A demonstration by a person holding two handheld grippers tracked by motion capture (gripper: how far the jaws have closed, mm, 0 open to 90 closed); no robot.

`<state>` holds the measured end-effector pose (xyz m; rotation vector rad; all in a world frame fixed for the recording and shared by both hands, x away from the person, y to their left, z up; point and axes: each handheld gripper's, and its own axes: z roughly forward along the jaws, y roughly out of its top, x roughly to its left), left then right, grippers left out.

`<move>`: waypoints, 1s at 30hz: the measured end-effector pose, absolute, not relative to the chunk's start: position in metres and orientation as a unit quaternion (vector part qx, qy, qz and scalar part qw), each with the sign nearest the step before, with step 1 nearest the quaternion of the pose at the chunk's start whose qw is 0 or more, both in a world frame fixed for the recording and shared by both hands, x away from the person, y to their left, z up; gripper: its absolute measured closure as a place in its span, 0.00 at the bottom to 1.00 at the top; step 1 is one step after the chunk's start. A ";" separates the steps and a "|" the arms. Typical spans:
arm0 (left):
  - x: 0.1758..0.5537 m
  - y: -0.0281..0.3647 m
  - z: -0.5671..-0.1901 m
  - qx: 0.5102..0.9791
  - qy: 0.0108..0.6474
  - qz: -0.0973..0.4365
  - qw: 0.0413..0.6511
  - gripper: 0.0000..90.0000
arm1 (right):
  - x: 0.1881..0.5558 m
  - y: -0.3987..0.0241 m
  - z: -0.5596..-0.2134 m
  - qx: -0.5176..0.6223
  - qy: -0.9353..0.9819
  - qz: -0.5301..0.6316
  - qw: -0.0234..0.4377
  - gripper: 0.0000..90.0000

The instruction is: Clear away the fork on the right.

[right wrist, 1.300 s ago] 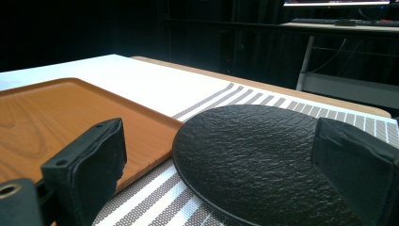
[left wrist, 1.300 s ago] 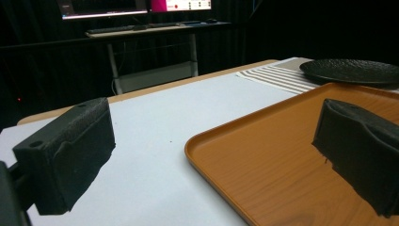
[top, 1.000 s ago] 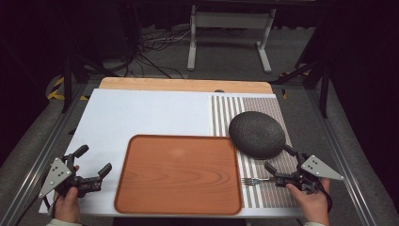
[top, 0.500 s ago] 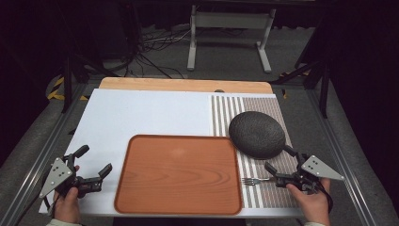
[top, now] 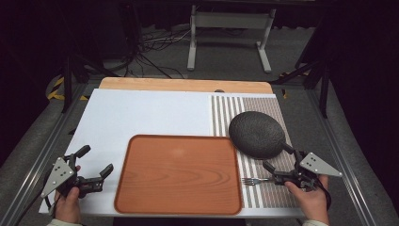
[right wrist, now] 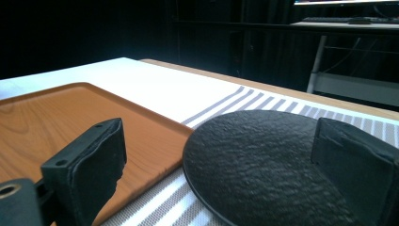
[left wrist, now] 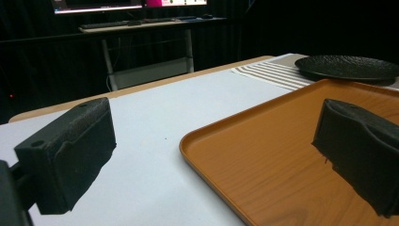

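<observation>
Lying flat on white table [top: 141, 113]: big orange tray [top: 179, 174], middle. Dark round plate [top: 256, 134] at tray's 2 o'clock, on striped mat [top: 263, 188]. Fork [top: 256, 180] just at right gripper's [top: 275, 160] 9 o'clock. Left gripper [top: 96, 161] at tray's 9 o'clock. Both jaws wide, holding nothing.

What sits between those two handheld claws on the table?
In the high view, the wooden tray lies between the left gripper and right gripper, with a fork just off the tray's right edge.
</observation>
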<state>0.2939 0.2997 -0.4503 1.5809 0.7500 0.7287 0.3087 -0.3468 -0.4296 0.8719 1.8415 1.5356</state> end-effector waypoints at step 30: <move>0.295 0.300 -0.451 0.686 0.321 0.304 0.578 0.01 | 0.335 -0.315 -0.374 0.234 0.850 0.410 0.234 0.06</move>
